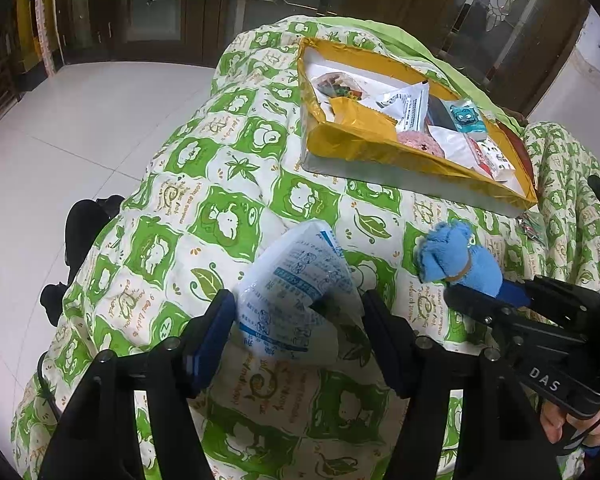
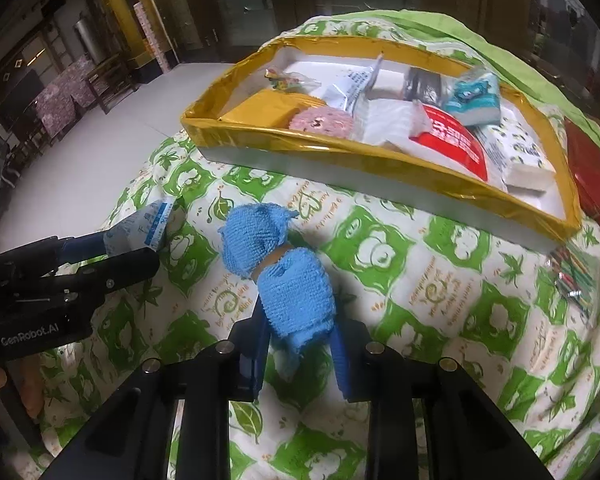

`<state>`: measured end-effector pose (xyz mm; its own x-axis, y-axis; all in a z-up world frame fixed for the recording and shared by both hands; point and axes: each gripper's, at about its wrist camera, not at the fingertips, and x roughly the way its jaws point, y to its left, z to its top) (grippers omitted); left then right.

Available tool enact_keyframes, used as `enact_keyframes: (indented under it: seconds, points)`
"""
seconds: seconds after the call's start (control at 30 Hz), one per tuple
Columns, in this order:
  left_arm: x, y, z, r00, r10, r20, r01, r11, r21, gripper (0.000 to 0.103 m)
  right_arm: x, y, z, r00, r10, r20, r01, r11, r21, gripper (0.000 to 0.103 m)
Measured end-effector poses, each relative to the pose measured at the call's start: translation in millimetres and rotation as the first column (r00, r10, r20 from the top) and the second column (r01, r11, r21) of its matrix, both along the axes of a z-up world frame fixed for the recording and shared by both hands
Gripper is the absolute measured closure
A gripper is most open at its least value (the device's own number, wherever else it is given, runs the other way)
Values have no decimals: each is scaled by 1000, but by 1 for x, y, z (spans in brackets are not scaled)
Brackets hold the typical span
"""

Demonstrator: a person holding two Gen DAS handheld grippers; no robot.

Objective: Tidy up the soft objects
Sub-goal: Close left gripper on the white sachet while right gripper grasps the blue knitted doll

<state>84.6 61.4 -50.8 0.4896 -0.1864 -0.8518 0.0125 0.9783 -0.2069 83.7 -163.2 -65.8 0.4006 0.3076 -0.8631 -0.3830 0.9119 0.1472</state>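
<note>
A blue towel bundle (image 2: 296,292), tied round the middle with a band, lies on the green-and-white quilt (image 2: 400,280). My right gripper (image 2: 298,344) is shut on its near end, a blue pad against each side. In the left wrist view the same blue towel bundle (image 1: 456,256) sticks out of the right gripper (image 1: 492,296). My left gripper (image 1: 300,320) is shut on a white-and-blue tissue packet (image 1: 296,280), which tilts up off the quilt. From the right wrist, that tissue packet (image 2: 152,224) pokes out of the left gripper (image 2: 140,248).
A yellow-rimmed tray (image 2: 300,136) sits further back on the quilt, holding several packets and a pink round pad (image 2: 324,120). A red packet (image 2: 584,172) and a small clear bag (image 2: 572,280) lie to its right. The quilt drops to a white tiled floor (image 1: 80,120) on the left.
</note>
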Motion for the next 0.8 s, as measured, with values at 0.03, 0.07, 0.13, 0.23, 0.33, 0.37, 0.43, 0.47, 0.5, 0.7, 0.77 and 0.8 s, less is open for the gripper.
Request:
enact_keyframes:
  seconds: [0.03, 0.07, 0.13, 0.23, 0.33, 0.37, 0.43, 0.47, 0.5, 0.7, 0.77, 0.8]
  points:
    - [0, 0, 0, 1000, 2, -2, -2, 1000, -1, 37, -4, -4, 1, 1000, -1, 0, 1, 1000, 2, 74]
    - [0, 0, -1, 1000, 3, -4, -3, 1000, -1, 36, -5, -4, 1, 1000, -1, 0, 1, 1000, 2, 74]
    - [0, 0, -2, 1000, 3, -3, -3, 1000, 1, 36, -7, -6, 2, 1000, -2, -2, 2, 1000, 4, 74]
    - [-3, -4, 1, 1000, -12, 23, 11, 1000, 14, 45, -11, -8, 1, 1000, -2, -7, 2, 1000, 5, 74]
    - [-4, -7, 2, 999, -27, 36, 26, 999, 30, 50, -14, -9, 2, 1000, -1, -8, 1, 1000, 6, 74]
    - [-5, -8, 2, 999, -30, 38, 29, 999, 31, 51, -15, -9, 2, 1000, -1, -8, 1, 1000, 6, 74]
    - [-5, -8, 2, 998, -36, 44, 35, 999, 26, 53, -16, -10, 3, 1000, -3, -7, 3, 1000, 9, 74]
    - [-6, -8, 3, 998, -39, 48, 38, 999, 22, 53, -16, -11, 3, 1000, -5, -7, 5, 1000, 11, 73]
    - [-7, -9, 4, 998, -46, 52, 46, 999, 16, 54, -17, -12, 3, 1000, -7, -7, 7, 1000, 12, 73]
    - [-13, -22, 7, 991, -116, 74, 115, 993, 7, 54, -18, -16, 5, 1000, -15, -5, 15, 1000, 21, 74]
    - [-14, -24, 8, 990, -122, 78, 122, 993, 3, 54, -18, -17, 7, 1000, -21, -3, 21, 999, 26, 74]
    - [-14, -23, 8, 990, -120, 80, 120, 993, 0, 54, -18, -18, 8, 1000, -24, -3, 24, 999, 30, 74]
